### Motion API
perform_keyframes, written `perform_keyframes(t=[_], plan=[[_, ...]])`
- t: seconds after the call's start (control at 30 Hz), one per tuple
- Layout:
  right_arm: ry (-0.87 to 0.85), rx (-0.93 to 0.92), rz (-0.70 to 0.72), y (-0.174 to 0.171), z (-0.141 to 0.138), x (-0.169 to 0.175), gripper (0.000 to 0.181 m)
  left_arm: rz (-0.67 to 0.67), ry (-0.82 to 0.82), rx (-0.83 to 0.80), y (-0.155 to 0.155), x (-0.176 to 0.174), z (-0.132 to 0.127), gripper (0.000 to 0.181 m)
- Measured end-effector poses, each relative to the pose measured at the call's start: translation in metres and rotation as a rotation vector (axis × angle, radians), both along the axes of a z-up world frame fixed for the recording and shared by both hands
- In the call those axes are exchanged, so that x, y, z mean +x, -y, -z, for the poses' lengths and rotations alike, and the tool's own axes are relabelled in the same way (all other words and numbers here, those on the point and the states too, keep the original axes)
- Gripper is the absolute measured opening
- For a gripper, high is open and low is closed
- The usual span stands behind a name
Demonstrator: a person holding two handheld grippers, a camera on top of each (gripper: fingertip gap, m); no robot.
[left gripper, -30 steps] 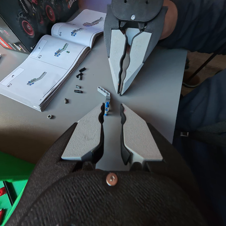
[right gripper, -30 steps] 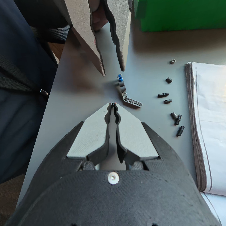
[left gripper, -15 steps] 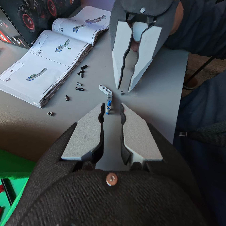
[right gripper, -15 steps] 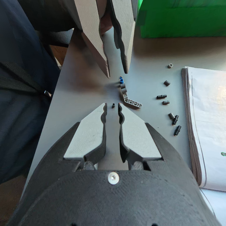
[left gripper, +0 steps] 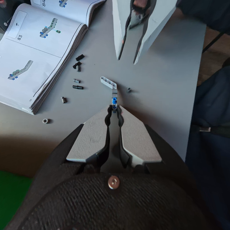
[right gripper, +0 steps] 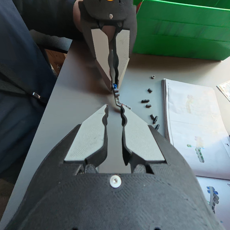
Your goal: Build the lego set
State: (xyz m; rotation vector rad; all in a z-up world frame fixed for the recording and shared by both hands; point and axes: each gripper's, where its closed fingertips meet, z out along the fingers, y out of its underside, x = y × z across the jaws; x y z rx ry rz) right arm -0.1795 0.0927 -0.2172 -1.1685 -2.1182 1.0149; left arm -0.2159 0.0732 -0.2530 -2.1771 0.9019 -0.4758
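A grey angled beam with blue pins lies mid-table. My left gripper is shut on the beam's blue-pin end. It also shows in the right wrist view, gripping the beam. My right gripper is open and empty, with its tips just short of the beam's far end. In the left wrist view it hangs open beyond the beam. A small dark pin lies loose on the table just right of the beam.
Several loose black and grey pins and a grey bush lie left of the beam. The open instruction booklet is beyond them. A green bin stands behind the left gripper. The table edge and a person's dark clothing are close on the right. Spacing between my two grippers at the tips: around 6 centimetres. The grey bush is about 10 centimetres from my left fingertips. It turns up in the right wrist view as well.
My right gripper opened, dropped the small dark pin on the table and pulled back. My left gripper moved forward and shut on the beam's blue-pin end.
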Motion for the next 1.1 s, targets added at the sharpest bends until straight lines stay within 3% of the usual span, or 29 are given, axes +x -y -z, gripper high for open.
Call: perform_keyframes(t=[0.2, 0.53, 0.67, 1.1], plan=[[-0.02, 0.054, -0.017, 0.007, -0.001, -0.002, 0.017, 0.093, 0.262, -0.068, 0.002, 0.016, -0.024, 0.005], [0.014, 0.123, -0.023, 0.015, 0.012, -0.002, 0.015, 0.113, 0.135, -0.012, 0.011, 0.023, -0.014, 0.005], [-0.041, 0.122, -0.022, 0.015, 0.002, -0.001, 0.015, 0.106, 0.145, -0.017, 0.013, 0.021, -0.015, 0.005], [0.051, 0.139, -0.056, 0.023, 0.021, -0.006, 0.004, 0.121, 0.106, -0.01, 0.014, 0.021, -0.011, 0.005]])
